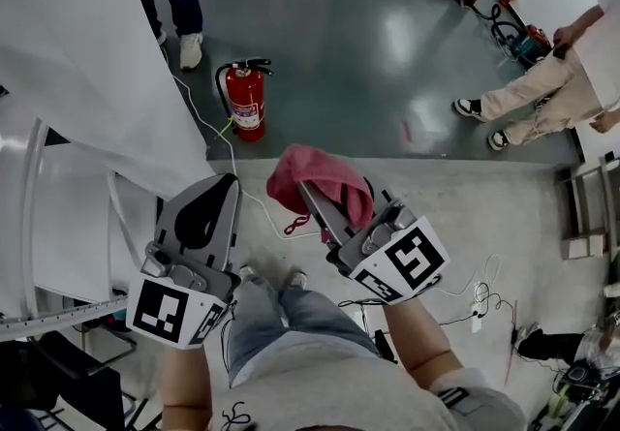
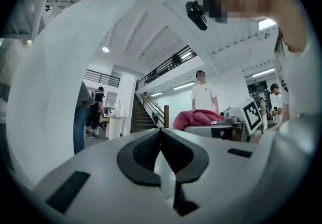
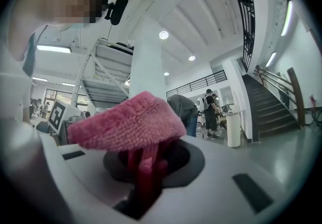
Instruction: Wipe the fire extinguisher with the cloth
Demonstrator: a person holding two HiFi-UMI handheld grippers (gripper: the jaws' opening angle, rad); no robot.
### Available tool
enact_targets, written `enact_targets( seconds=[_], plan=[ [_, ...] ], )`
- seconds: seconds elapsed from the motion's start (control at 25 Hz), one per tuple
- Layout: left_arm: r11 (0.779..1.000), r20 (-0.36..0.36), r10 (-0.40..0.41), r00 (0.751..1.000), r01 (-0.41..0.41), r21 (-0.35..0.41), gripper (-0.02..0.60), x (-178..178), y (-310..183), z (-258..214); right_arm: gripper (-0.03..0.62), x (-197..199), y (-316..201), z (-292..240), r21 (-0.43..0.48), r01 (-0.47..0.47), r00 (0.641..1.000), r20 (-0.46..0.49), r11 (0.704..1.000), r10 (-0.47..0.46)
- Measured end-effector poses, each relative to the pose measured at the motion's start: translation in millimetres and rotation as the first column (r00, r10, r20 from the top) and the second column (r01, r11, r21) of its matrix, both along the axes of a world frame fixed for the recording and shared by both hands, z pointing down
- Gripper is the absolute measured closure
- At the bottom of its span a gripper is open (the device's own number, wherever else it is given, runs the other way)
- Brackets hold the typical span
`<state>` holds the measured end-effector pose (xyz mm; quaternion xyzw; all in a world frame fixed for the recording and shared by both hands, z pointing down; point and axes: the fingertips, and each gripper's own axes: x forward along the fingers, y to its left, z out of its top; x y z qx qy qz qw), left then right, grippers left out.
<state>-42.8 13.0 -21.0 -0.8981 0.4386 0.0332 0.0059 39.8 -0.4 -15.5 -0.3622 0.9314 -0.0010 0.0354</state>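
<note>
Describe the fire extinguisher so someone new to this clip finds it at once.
Start from the big white sheet on the left of the head view and follow its edge down to the glossy dark floor. There the fire extinguisher stands upright, beyond the pink cloth in the right tool. It is the only red cylinder, with a black hose and white label.

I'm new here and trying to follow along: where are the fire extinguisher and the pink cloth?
fire extinguisher (image 1: 246, 107): head view, on the red cylinder body.
pink cloth (image 1: 329, 179): head view, on the bunched upper fold.
</note>
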Motion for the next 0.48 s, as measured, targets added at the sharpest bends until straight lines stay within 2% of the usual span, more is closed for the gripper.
enact_targets(
  seconds=[0.16,0.48],
  plan=[
    [1.0,0.012,0.003,1.0,-0.003,-0.018,0.577,-7,-37,13,0.526,-8,-38,14,-0.024,-0.014,1.0,-0.022,1.0,0.014],
    [0.997,0.008,0.068,0.998,-0.067,-0.043,0.577,-33,-122,33,0.526,-40,-124,28,-0.029,-0.067,0.997,-0.046,0.997,0.065]
  ],
)
